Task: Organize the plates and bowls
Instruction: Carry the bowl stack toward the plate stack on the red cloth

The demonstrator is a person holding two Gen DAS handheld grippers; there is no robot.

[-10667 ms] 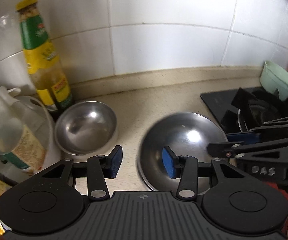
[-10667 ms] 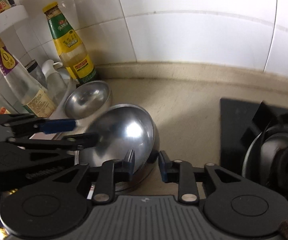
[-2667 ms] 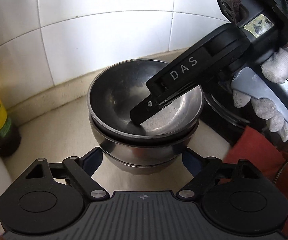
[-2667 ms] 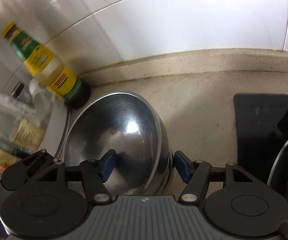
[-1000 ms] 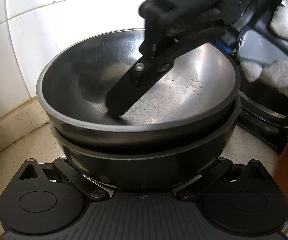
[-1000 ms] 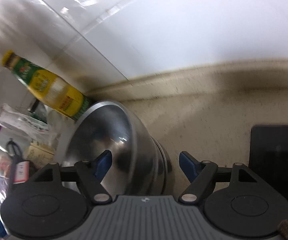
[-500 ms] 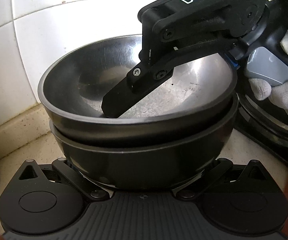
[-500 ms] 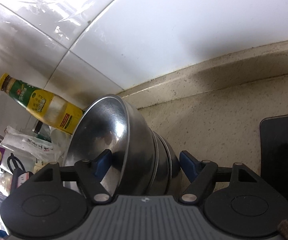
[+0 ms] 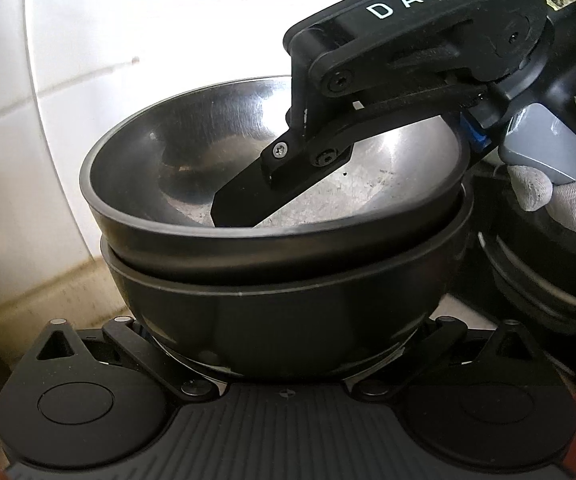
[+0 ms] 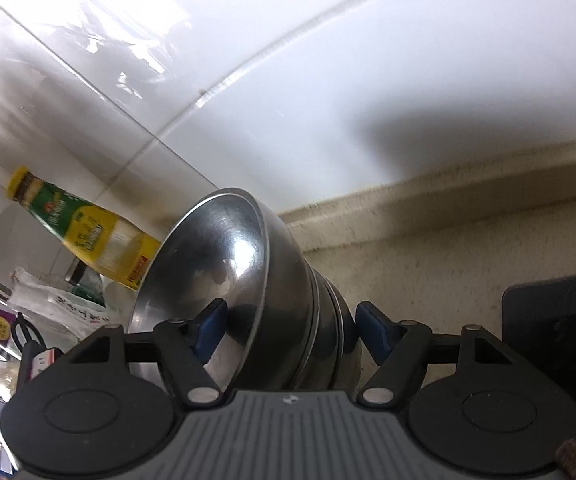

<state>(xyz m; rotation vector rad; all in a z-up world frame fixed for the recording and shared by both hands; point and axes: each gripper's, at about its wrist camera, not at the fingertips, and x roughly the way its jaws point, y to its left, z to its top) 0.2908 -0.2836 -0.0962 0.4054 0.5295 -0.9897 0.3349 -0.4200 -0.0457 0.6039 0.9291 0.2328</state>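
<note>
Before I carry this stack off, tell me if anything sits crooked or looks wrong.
The top bowl sits tilted inside the lower bowl, its rim higher on the side away from the right tongs, which straddle the stack's wall. The left tongs cradle the base. No spill or visible damage.

Both grippers are matte black plastic with ribbed grey-black bases and round pivot discs. The right gripper (image 9: 288,184) carries white "DAS" lettering, silver screws and blue pads (image 10: 207,330). The hand (image 9: 568,184) wears a white knit glove around a grey handle.
</note>
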